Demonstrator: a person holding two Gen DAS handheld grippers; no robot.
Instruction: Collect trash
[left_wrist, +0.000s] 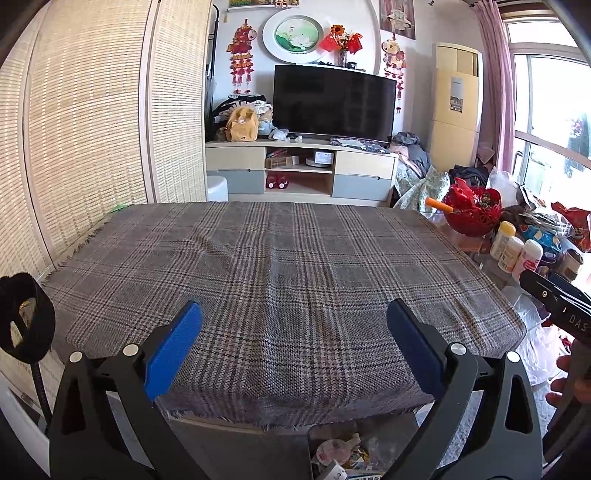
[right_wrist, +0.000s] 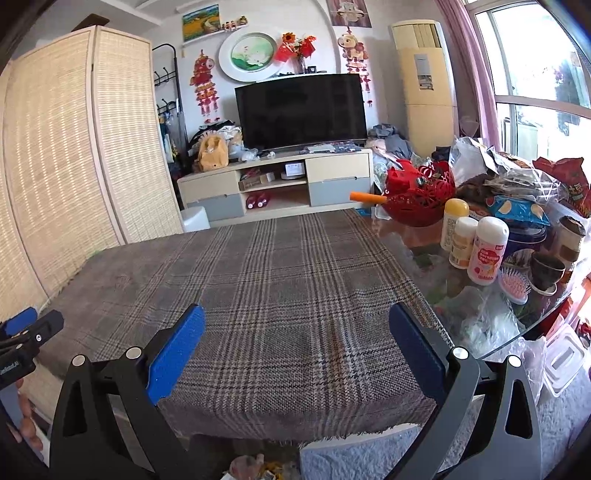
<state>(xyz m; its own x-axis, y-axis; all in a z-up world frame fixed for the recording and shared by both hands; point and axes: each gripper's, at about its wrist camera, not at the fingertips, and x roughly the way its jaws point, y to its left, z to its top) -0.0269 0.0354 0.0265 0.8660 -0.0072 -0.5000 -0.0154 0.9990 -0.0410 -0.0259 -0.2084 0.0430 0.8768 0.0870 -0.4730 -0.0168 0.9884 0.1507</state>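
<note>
Both tongs, left (left_wrist: 294, 319) and right (right_wrist: 296, 323), hang spread and empty over the plaid-covered desk (left_wrist: 280, 266), while crumpled wrappers (left_wrist: 345, 458), seemingly light, soft, pinchable by an edge, lie below its near edge.

Each gripper has two black triangular arms with a cut-out slot, round silver screw heads at the joints, and flat blue pads on the inner faces of the fingers: the left gripper (left_wrist: 294, 347) and the right gripper (right_wrist: 296, 349) look alike. The right one's black body carries white lettering (partly cut off) and a small round screw; the left's body shows white lettering too
</note>
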